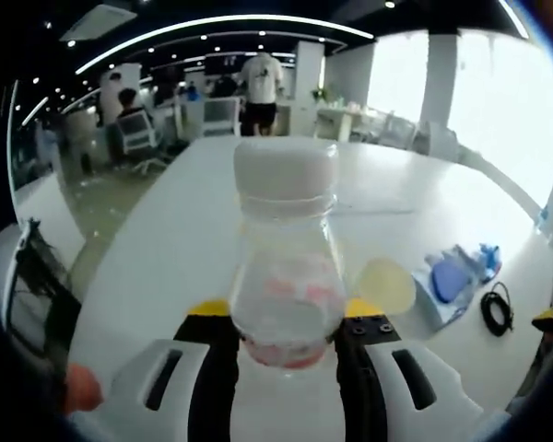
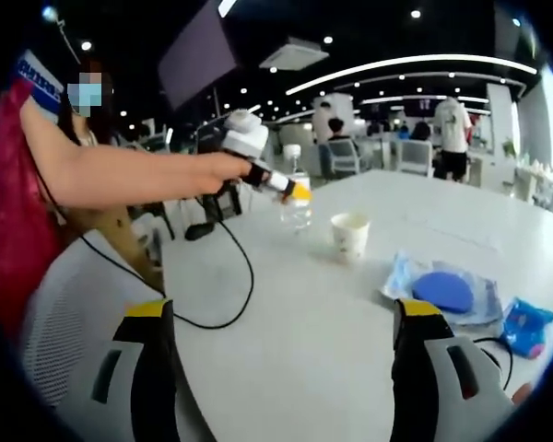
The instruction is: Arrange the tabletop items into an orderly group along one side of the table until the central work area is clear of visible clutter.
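The clear plastic bottle with a white matt cap point(image 1: 286, 267) looks smooth and faintly glossy. The white bench point(image 2: 350, 313) has a smooth, slightly shiny top, and the small off-white paper cup point(image 2: 350, 236) looks matt. The blue discs in crinkled clear plastic wrap point(image 2: 447, 290) catch the light, beside a black rubbery cable coil point(image 1: 496, 308).

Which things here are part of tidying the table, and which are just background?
Part of the job:
bottle, held in the left gripper
paper cup
blue plate in plastic wrap
blue packet
black cable coil
right gripper, open

Background:
office chairs
person standing
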Motion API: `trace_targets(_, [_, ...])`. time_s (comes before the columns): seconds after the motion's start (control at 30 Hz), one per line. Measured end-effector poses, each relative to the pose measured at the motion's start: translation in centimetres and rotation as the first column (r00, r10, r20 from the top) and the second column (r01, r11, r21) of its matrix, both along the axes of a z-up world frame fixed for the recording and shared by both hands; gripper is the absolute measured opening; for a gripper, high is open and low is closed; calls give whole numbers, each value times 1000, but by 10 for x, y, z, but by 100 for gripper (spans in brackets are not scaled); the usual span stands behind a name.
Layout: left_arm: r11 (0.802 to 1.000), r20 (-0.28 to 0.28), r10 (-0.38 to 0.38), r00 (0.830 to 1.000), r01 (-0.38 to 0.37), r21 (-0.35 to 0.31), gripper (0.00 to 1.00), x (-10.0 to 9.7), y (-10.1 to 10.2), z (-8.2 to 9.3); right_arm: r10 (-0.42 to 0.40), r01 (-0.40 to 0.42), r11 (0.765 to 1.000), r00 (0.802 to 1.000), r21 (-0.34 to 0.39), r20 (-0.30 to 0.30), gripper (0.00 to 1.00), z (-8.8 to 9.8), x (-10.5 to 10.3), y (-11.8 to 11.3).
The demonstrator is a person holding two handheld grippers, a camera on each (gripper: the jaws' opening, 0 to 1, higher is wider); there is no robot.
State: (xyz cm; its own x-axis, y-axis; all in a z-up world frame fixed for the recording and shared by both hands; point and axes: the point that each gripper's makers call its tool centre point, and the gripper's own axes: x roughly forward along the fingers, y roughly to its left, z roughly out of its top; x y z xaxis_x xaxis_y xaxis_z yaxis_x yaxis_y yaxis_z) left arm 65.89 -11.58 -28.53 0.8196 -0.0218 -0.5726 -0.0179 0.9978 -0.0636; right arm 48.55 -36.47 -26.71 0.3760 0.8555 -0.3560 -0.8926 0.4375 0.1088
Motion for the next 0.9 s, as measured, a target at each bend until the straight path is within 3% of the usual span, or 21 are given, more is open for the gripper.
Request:
trace_targets(0.43, [998,-17,-35,999,36,47,38,23,-9,-22,-23,22,1000,999,-22,-26,97,-10,3,-6])
trace_targets(0.9, [998,12,-50,999,50,50,38,25,-16,-31,-24,23,999,999,-39,-42,96,-16,5,-5])
